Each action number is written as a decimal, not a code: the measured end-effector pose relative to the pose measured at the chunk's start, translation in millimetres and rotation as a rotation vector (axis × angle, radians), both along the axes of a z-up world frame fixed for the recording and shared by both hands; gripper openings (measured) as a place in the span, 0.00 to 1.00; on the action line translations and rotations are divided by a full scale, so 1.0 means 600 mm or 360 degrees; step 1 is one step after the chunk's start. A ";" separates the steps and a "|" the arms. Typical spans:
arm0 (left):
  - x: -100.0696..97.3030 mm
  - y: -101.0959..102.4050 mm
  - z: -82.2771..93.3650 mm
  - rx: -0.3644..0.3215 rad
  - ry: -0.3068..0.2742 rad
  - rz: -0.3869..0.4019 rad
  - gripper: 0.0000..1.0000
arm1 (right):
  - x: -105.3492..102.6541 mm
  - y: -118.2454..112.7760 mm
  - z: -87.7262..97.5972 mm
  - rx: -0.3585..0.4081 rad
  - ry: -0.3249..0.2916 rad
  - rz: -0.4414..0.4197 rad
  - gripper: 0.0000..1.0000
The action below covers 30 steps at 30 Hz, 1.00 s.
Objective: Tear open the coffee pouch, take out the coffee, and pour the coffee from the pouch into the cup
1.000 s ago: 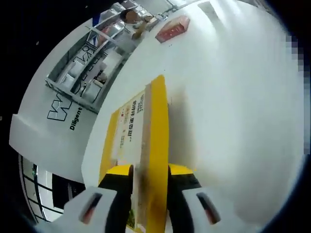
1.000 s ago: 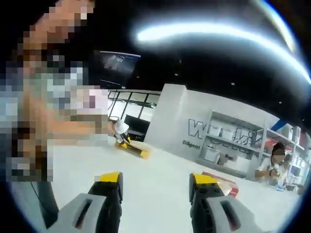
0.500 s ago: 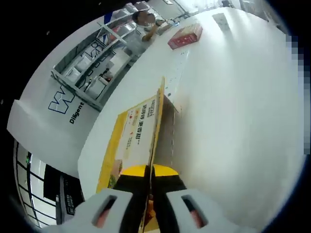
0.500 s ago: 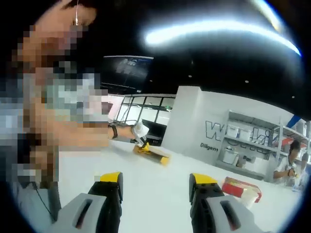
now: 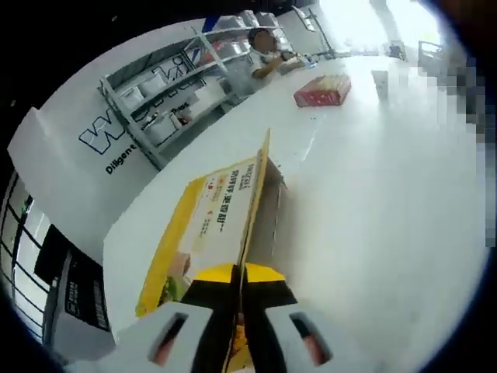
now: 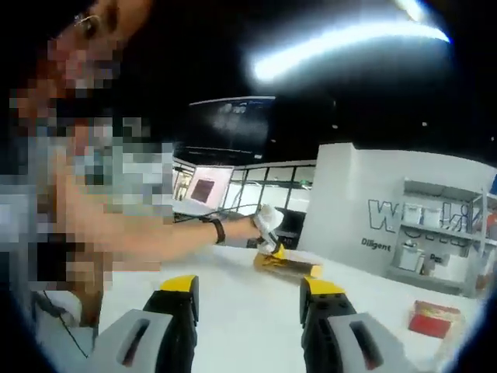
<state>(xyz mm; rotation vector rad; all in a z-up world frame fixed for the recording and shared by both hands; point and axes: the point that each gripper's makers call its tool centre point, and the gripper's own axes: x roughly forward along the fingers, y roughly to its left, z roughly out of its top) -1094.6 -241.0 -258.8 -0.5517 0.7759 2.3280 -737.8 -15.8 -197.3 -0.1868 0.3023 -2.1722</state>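
The left hand-held gripper (image 5: 239, 273) pinches the thin, floppy yellow pouch (image 5: 213, 214) edge above the counter (image 5: 373, 217); the right hand-held gripper (image 6: 247, 287), spread, should grip its top corner.

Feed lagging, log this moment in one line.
left gripper: shut on pouch | right gripper: open, holding nothing | pouch: untorn

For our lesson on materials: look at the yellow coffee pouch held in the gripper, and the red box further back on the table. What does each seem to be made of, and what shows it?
Yellow coffee pouch: probably thin printed plastic or foil laminate; it is flat, glossy, and pinched edge-on by the left gripper.
Red box: likely printed cardboard, with straight edges and square corners; too distant to be sure.
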 end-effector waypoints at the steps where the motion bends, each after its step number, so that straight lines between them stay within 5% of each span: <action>1: 0.004 0.003 0.010 0.0101 -0.0033 0.0023 0.04 | -0.010 -0.019 0.001 0.0020 0.0002 0.0031 0.52; 11: 0.017 0.005 0.025 0.0445 -0.0108 0.0026 0.04 | -0.115 -0.125 0.029 -0.0069 -0.0166 0.0206 0.35; 22: 0.019 0.003 0.052 0.0664 -0.0123 0.0084 0.04 | -0.285 -0.176 0.005 0.0226 -0.0147 0.0067 0.28; 27: 0.022 0.005 0.057 0.0715 -0.0102 0.0115 0.04 | -0.328 -0.213 0.002 0.0125 -0.0237 0.0066 0.25; 30: 0.016 0.001 0.067 0.0776 -0.0061 0.0119 0.04 | -0.347 -0.249 -0.003 -0.0038 -0.0412 0.0104 0.25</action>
